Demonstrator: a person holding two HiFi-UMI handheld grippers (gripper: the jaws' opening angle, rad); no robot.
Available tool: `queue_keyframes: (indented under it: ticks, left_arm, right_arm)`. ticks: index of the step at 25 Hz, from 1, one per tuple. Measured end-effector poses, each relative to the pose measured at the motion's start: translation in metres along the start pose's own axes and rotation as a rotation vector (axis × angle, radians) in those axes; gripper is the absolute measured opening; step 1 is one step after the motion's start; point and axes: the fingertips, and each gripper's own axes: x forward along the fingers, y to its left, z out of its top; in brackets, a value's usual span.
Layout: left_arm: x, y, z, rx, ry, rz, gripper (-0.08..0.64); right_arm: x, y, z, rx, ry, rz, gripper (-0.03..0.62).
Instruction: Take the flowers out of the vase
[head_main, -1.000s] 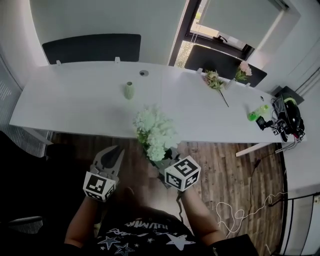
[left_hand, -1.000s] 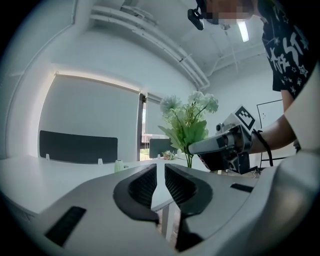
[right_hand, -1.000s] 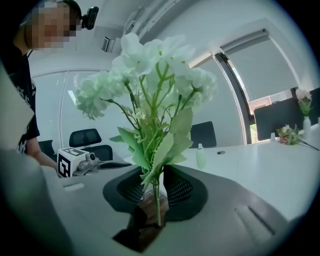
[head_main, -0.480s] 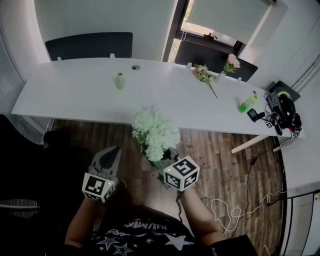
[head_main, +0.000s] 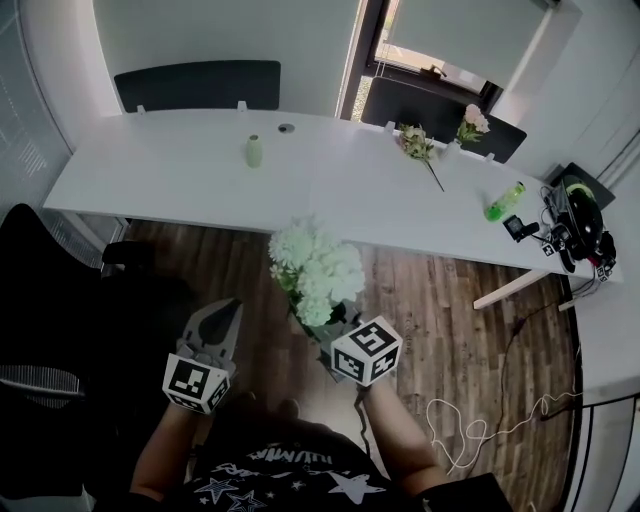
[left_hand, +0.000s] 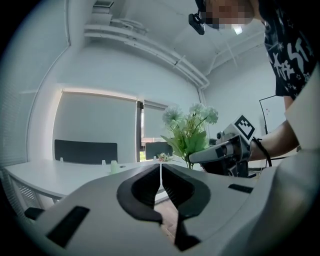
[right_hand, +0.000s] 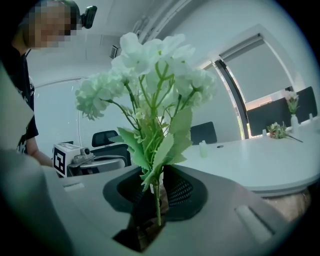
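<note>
The right claw (right_hand: 155, 192) was clamped on the thin green stems of the flowers (head_main: 318, 270), its dark ribbed pads pressing them from both sides. The bunch stood upright out of the claw: round, frothy white-green heads above broad, toothed leaves. It hung over the plank wood floor (head_main: 440, 300), off the near edge of the long, smooth white worktop (head_main: 180, 190) and well apart from the small pale-green vase (head_main: 254, 151), which stood by itself on the worktop's far side.

The left claw (left_hand: 160, 176) was closed tight with nothing in it, its curved grey shells meeting in a thin seam, and it hung to the left of the bunch.

Farther right on the worktop lay a loose flower spray (head_main: 421, 146), with an upright pink bloom (head_main: 473, 123) near it.
</note>
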Motion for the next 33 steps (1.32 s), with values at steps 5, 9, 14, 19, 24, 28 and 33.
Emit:
queue_keyframes:
  ticks: [5, 9, 14, 19, 24, 28, 33]
  left_arm:
    - [-0.005, -0.001, 0.008, 0.006, -0.012, -0.005, 0.017]
    - [-0.011, -0.004, 0.011, 0.003, -0.026, -0.015, 0.017]
    - [-0.045, -0.001, 0.003, -0.003, -0.022, -0.029, 0.017]
    - [-0.075, 0.009, -0.002, -0.015, -0.019, -0.031, 0.017]
    - [-0.091, 0.012, -0.002, -0.013, -0.019, -0.046, 0.017]
    - [-0.095, 0.012, 0.001, -0.010, -0.028, -0.052, 0.017]
    - [-0.093, 0.009, -0.005, -0.012, -0.034, -0.062, 0.017]
  right_arm:
    - [-0.003, 0.011, -0.001, 0.001, 0.000, 0.000, 0.087]
    - [-0.002, 0.019, -0.005, -0.010, 0.001, -0.005, 0.086]
    - [0.002, 0.054, -0.013, -0.022, 0.008, -0.020, 0.084]
    - [0.006, 0.083, -0.021, -0.030, 0.016, -0.043, 0.084]
    - [0.005, 0.098, -0.022, -0.033, 0.000, -0.074, 0.083]
    - [0.004, 0.103, -0.019, -0.038, -0.009, -0.084, 0.083]
    - [0.003, 0.102, -0.024, -0.040, -0.007, -0.088, 0.081]
